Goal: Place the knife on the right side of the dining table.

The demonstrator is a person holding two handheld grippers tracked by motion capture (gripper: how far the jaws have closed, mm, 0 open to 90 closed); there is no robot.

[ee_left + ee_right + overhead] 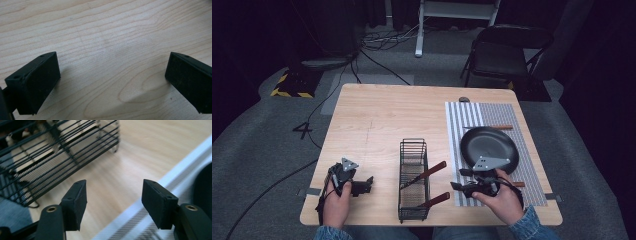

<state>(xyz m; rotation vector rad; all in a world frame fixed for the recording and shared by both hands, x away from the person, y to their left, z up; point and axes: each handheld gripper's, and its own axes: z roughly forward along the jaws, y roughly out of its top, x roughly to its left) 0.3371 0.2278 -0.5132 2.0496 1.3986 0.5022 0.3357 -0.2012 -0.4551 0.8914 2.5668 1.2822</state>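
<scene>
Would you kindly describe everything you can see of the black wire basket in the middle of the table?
The wire basket is a long, narrow black rack of thin metal bars with a fine mesh floor and an open top. It stands upright on the wooden table, between the two grippers and left of the striped mat. Two utensils with reddish-brown handles lie in it, their handles slanting out over its right wall. In the right gripper view its corner rests on small feet.

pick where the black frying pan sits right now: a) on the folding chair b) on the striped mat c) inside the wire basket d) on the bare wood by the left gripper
b: in the high view the frying pan lies on the striped mat at the table's right, apart from the wire basket.
</scene>
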